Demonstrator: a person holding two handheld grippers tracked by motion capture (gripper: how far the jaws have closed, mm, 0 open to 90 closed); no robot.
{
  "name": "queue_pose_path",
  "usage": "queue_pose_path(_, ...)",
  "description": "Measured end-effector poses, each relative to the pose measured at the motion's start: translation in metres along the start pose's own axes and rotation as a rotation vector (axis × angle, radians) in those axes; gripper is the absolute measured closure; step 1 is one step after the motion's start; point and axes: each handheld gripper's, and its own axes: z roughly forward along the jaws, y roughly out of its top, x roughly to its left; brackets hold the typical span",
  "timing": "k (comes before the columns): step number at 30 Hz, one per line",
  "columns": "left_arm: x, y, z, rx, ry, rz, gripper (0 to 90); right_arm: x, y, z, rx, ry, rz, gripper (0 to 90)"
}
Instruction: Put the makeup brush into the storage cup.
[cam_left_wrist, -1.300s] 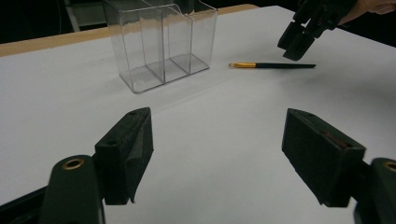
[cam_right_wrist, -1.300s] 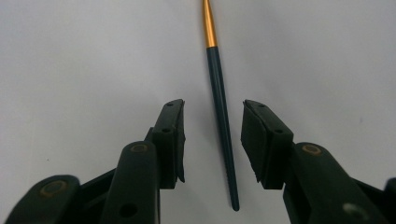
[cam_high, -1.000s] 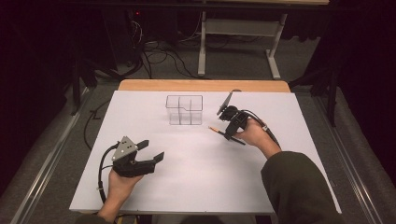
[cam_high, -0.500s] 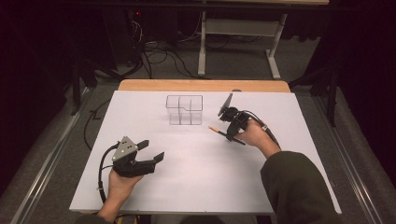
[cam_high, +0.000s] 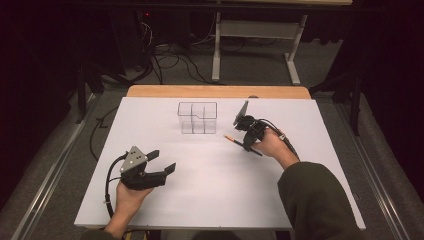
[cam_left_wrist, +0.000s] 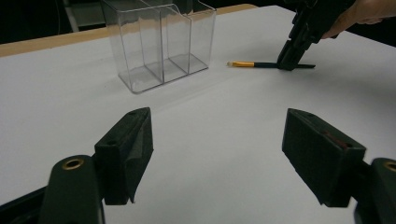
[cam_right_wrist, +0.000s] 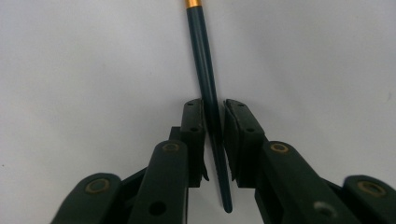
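A thin brush (cam_high: 236, 140) with a dark teal handle and a gold ferrule lies flat on the white table, right of centre. My right gripper (cam_high: 246, 146) points down over its handle. In the right gripper view the handle (cam_right_wrist: 201, 56) runs between the two pads. The jaws have just been closing: the left pad touches the handle, and a thin gap remains at the right pad (cam_right_wrist: 233, 126). My left gripper (cam_high: 162, 161) rests near the front left, wide open with nothing between its fingers (cam_left_wrist: 126, 149). It faces the brush (cam_left_wrist: 261, 64) and the right gripper (cam_left_wrist: 290, 63).
A clear plastic organizer (cam_high: 198, 118) with several compartments stands at the back centre of the white tabletop (cam_high: 210, 200), left of the brush, and looks empty (cam_left_wrist: 159, 42). A wooden strip (cam_high: 215, 91) edges the far side. Cables lie on the floor beyond.
The right gripper's jaws have narrowed around the brush handle, and the hand has barely shifted. The left hand and the organizer have stayed put.
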Motion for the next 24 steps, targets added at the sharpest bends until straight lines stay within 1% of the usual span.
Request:
queue_pose_path(1, -0.0001, 0.0000, 0.0001, 0.000, 0.000, 0.000, 25.2, -0.0007, 0.0003, 0.0003, -0.004, -0.001, -0.012, 81.3)
queue_pose_path(3, -0.0003, 0.0001, 0.0000, 0.000, 0.000, 0.001, 25.2, -0.0012, 0.0006, 0.0006, -0.007, 0.000, -0.018, 82.3)
queue_pose_path(7, -0.0004, 0.0000, -0.0001, 0.001, 0.000, 0.001, 25.2, -0.0003, 0.0009, 0.0010, -0.007, 0.003, -0.002, 83.8)
queue_pose_path(11, -0.0002, 0.0000, 0.0001, 0.002, 0.001, 0.000, 25.2, -0.0008, 0.0013, 0.0014, -0.012, -0.001, -0.012, 84.6)
queue_pose_path(14, -0.0003, 0.0000, 0.0003, 0.003, 0.001, 0.001, 25.2, -0.0016, 0.0014, 0.0007, -0.002, 0.006, -0.012, 84.7)
queue_pose_path(15, -0.0003, 0.0000, 0.0003, 0.003, 0.001, 0.001, 25.2, -0.0016, 0.0013, 0.0011, -0.007, 0.008, -0.011, 84.7)
queue_pose_path(16, -0.0003, 0.0000, 0.0002, 0.004, 0.001, 0.001, 25.2, -0.0007, 0.0011, 0.0012, -0.009, 0.003, -0.002, 84.9)
queue_pose_path(17, -0.0004, 0.0000, 0.0002, 0.004, 0.001, 0.002, 25.3, -0.0009, 0.0014, 0.0012, -0.011, -0.001, -0.014, 85.0)
queue_pose_path(18, -0.0005, 0.0000, 0.0002, 0.003, 0.001, 0.002, 25.3, -0.0001, 0.0016, 0.0009, -0.007, -0.007, -0.012, 85.1)
queue_pose_path(19, -0.0005, 0.0000, 0.0002, 0.003, 0.001, 0.002, 25.3, 0.0011, 0.0014, 0.0008, -0.005, -0.009, -0.003, 85.2)
queue_pose_path(23, -0.0002, 0.0000, 0.0005, 0.004, -0.001, 0.001, 25.3, 0.0008, 0.0014, 0.0003, -0.012, -0.012, -0.015, 85.4)
queue_pose_path(24, -0.0001, 0.0000, 0.0005, 0.004, -0.001, 0.001, 25.3, 0.0009, 0.0012, 0.0001, -0.012, -0.009, -0.009, 85.4)
